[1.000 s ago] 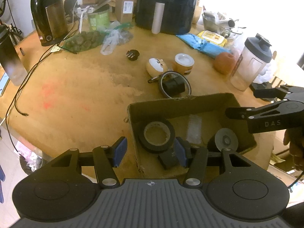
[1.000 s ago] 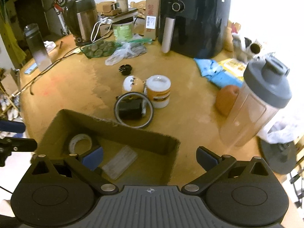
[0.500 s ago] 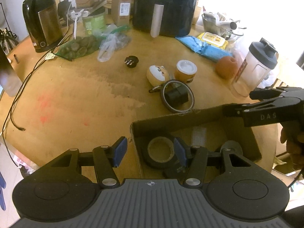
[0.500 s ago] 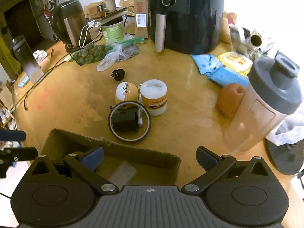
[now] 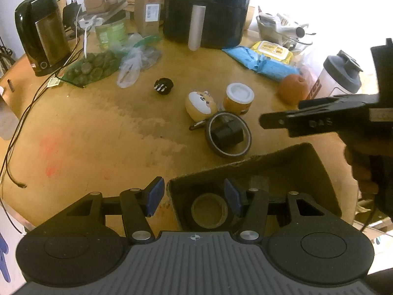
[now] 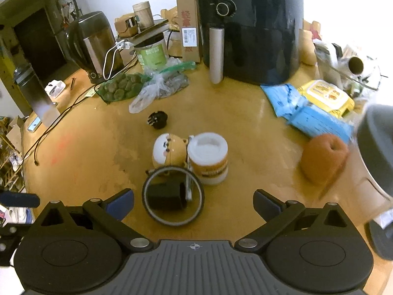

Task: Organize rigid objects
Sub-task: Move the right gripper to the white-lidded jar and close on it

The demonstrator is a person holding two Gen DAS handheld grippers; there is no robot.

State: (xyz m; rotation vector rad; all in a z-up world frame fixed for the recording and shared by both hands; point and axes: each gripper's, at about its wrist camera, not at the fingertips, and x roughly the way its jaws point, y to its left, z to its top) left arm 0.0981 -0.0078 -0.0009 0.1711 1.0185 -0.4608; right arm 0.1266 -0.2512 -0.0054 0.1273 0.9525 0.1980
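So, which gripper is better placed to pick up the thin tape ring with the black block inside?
Right. The right gripper is open directly over the thin tape ring. The left gripper straddles the brown cardboard box wall, farther from it.

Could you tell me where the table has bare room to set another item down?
The widest bare patch lies left of the tape ring, between the black cable and the cardboard box. Crowded: the back edge by the air fryer and kettle, and around the jar.
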